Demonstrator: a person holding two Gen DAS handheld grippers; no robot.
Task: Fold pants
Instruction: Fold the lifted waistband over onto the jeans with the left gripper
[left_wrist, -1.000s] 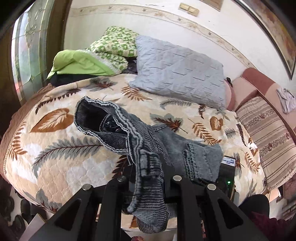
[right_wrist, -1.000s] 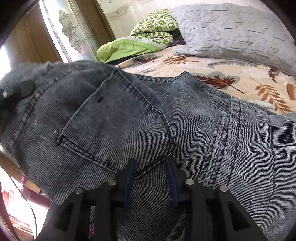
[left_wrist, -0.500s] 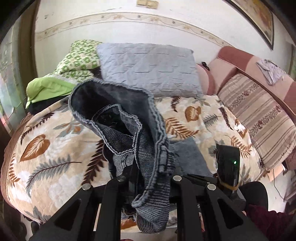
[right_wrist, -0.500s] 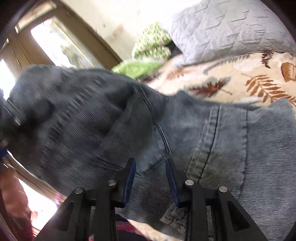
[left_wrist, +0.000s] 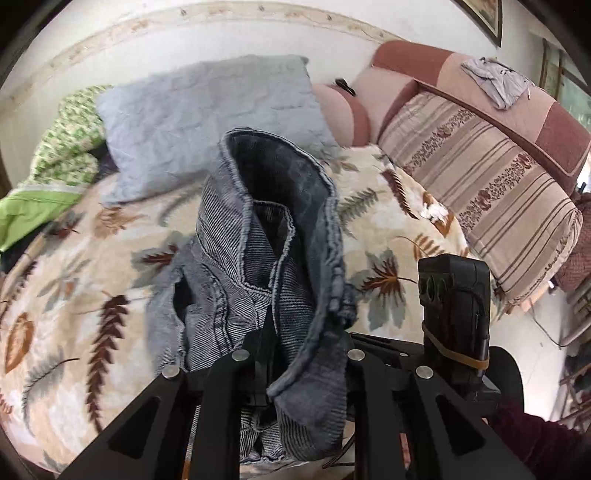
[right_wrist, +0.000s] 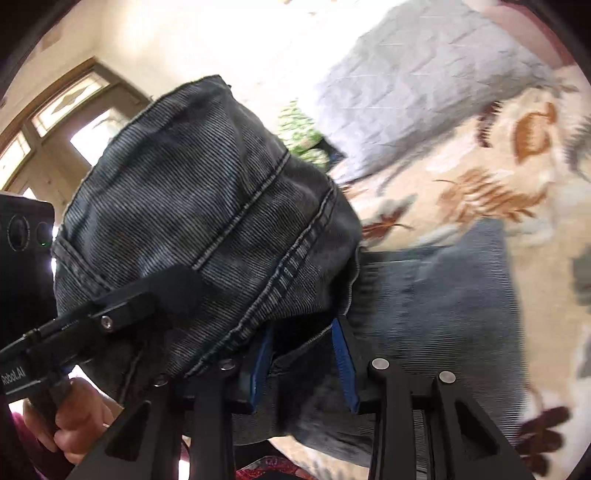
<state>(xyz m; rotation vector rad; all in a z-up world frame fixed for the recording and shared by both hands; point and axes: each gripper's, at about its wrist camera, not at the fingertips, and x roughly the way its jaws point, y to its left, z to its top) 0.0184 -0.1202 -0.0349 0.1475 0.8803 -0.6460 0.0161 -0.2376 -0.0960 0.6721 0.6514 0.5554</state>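
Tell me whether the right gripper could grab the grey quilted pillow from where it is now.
Probably not. The right gripper has the dark denim jeans bunched between its fingers and draped across its front, and the grey quilted pillow lies beyond them at the far side of the leaf-print bedspread.

A grey quilted pillow (left_wrist: 207, 122) lies at the head edge of the leaf-patterned bedspread (left_wrist: 66, 295), with green bedding (left_wrist: 55, 155) beside it. A striped cushion (left_wrist: 480, 184) lines the bed's far side edge.

Black hand-held gripper (right_wrist: 303, 365), blue pads (right_wrist: 341, 354)
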